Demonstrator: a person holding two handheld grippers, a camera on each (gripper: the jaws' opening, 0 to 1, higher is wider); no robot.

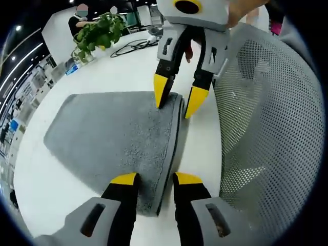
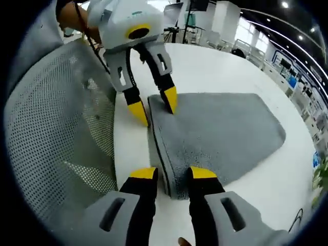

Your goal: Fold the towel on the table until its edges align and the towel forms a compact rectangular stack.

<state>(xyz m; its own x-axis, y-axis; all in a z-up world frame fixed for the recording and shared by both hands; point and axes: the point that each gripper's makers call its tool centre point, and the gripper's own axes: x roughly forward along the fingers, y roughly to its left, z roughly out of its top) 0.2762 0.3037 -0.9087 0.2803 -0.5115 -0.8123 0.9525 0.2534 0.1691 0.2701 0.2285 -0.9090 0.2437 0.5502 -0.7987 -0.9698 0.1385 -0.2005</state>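
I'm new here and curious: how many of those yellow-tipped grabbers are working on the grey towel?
2. The left gripper straddles one corner of the folded towel; the right gripper straddles the other corner on the same edge. Each is open, beside the mesh chair.

1 towel [image 1: 115, 136], 2 tools [image 1: 155, 179] [image 2: 171, 173], 1 plant [image 1: 97, 32], 1 chair [image 1: 277, 128]

No legible text, label, brand or number anywhere in either view. The grey towel [image 1: 113, 138] carries no tag or print that shows. The gripper bodies are plain grey with yellow tips, unmarked. A small greenish smudge on the housing of the left gripper [image 2: 156, 109], seen in the right gripper view, may be a sticker or logo, but it is too blurred to read. Background shelving and screens are too distant and distorted to make out.
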